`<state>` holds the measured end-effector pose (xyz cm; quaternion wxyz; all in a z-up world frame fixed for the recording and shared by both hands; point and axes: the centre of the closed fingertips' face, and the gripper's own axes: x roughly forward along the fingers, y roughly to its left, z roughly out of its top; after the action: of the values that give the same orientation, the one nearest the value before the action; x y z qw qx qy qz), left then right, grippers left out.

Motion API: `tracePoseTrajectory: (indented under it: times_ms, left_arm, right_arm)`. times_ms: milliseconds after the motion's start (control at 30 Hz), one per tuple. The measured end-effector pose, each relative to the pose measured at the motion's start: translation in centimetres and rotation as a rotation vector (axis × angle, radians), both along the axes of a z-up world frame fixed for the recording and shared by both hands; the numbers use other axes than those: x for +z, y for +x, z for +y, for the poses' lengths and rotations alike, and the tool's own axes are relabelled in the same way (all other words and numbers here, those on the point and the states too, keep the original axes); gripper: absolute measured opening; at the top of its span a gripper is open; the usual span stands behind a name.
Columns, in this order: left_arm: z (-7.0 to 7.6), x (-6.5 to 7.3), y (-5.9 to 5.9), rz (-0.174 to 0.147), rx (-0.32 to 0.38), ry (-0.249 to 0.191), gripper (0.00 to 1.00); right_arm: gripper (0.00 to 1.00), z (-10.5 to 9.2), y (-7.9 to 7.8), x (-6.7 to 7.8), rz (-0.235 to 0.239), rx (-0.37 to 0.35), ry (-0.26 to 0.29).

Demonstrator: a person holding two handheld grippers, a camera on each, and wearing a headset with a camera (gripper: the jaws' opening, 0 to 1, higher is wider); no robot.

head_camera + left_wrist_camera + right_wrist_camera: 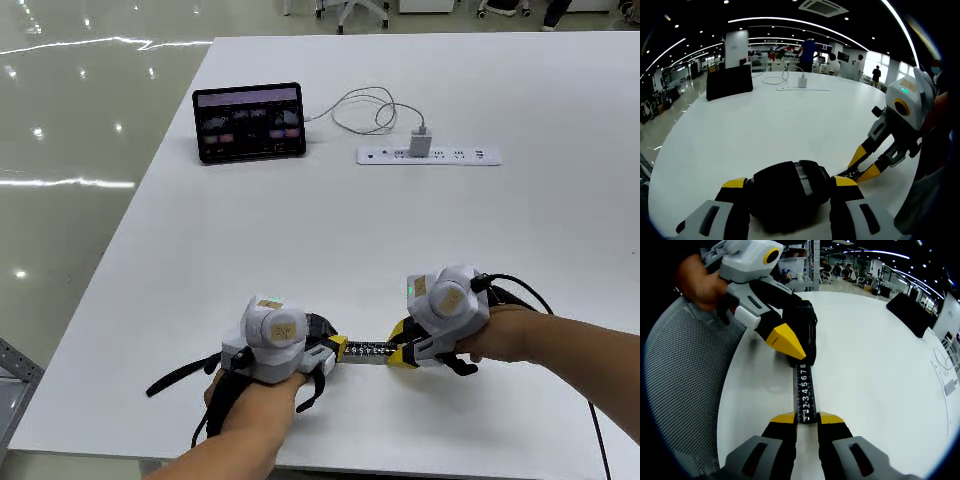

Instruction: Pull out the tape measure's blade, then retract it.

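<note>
A black tape measure case (790,192) sits clamped in my left gripper (790,183), low on the white table (400,220) near its front edge. In the head view the left gripper (330,350) is at the lower middle. A short length of dark blade (805,392) with white numbers runs from the case (802,332) to my right gripper (806,417), which is shut on the blade's end. The blade (366,350) spans the small gap between both grippers, with the right gripper (402,355) just to its right.
A black tablet (249,122) stands at the far left of the table. A white power strip (430,155) with a charger and looped cable lies behind the middle. The table's left edge drops to a shiny floor. People stand far off in the room.
</note>
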<state>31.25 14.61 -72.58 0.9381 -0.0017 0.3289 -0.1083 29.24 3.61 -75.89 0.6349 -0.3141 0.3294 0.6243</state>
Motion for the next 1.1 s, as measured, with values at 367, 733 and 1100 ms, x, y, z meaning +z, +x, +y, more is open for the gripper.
tracePoseTrajectory:
  times_ms: [367, 733, 1100]
  left_arm:
    - [0.1, 0.1, 0.0, 0.006, -0.003, -0.03, 0.6]
    - [0.1, 0.0, -0.1, 0.01, 0.002, -0.031, 0.6]
    - [0.1, 0.0, -0.2, 0.011, -0.005, -0.038, 0.6]
  right_arm:
    - [0.11, 1.2, 0.0, 0.1, 0.01, -0.021, 0.027]
    - [0.11, 2.6, 0.0, 0.2, 0.021, -0.024, 0.056]
    - [0.11, 4.1, -0.3, 0.2, 0.03, -0.026, 0.083]
